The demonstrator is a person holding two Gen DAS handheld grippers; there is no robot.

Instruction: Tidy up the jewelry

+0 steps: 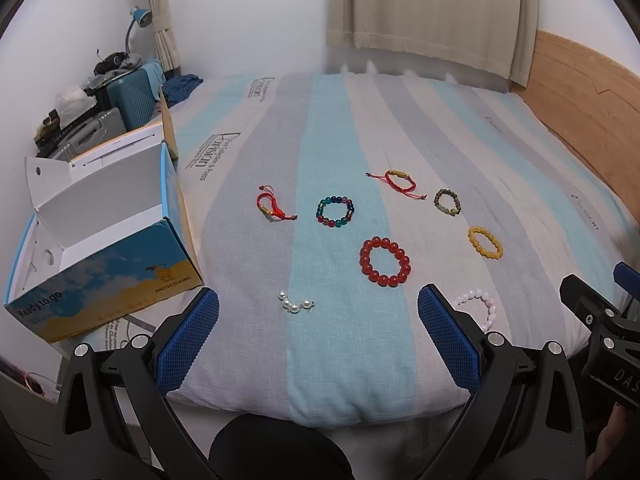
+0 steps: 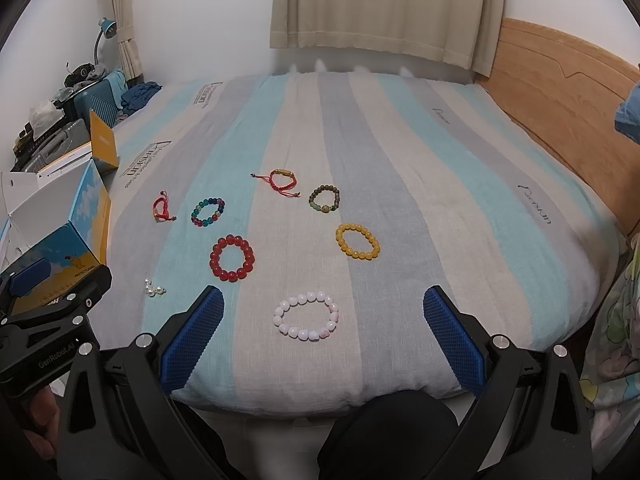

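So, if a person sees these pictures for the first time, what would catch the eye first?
Probably the bracelets spread on the striped bedcover: a big red bead bracelet near the middle, a yellow one to its right, and a pale pink one nearest the open right gripper. Next, the open blue-and-yellow box at the bed's left edge, beside the open left gripper.

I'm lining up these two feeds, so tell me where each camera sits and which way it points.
Left wrist: sits on the left claw, facing along the striped bed toward the curtains; nearest its open fingers, the pearl piece; open box at left, right claw at the edge.
Right wrist: sits on the right claw, same heading, over the pink bead bracelet; the left claw shows.
Shared: red bead bracelet, yellow bead bracelet, box.
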